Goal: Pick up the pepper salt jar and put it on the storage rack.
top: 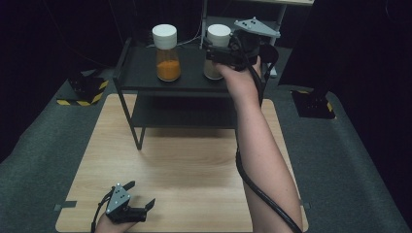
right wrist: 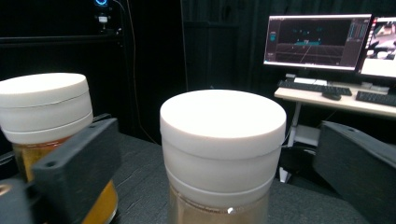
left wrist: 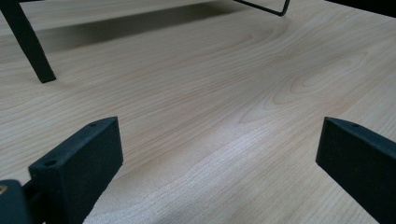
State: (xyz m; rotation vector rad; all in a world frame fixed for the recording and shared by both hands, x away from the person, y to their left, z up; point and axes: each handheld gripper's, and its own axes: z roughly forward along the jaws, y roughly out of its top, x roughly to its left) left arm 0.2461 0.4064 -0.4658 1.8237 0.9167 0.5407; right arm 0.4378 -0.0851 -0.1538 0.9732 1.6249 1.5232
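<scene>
1. Right gripper (top: 224, 53) held at the top shelf of a black rack (top: 141, 77), toward 1 o'clock in the high view, level with a white-lidded jar (right wrist: 223, 140) of pale contents.
2. In the right gripper view, jar standing between the two jaws, at 12 o'clock from the camera, upright; jaws spread wide, a clear gap on each side of the lid, no pad touching it.
3. Second jar (top: 166, 52), white lid over orange powder, on the same shelf at 9 o'clock from the pale one, apart from it; seen behind the near jaw at the 9 o'clock edge of the right gripper view.
4. Left gripper (top: 141, 201) low at 7 o'clock in the high view, just over the wooden tabletop (top: 194, 165); jaws spread wide, nothing between them but bare wood grain.
5. Pale jar partly hidden in the high view by the right gripper's body and hand; base cut off at 6 o'clock in the right gripper view. Contents hard to name beyond a light tan colour.
6. Lower shelf of the rack in shadow, hard to make out.
7. Light wood tabletop on dark grey carpet, yellow-black tape marks at 9 and 3 o'clock. Black curtains around; at 2 o'clock in the right gripper view, a desk with lit monitors (right wrist: 317, 41) and keyboards.
</scene>
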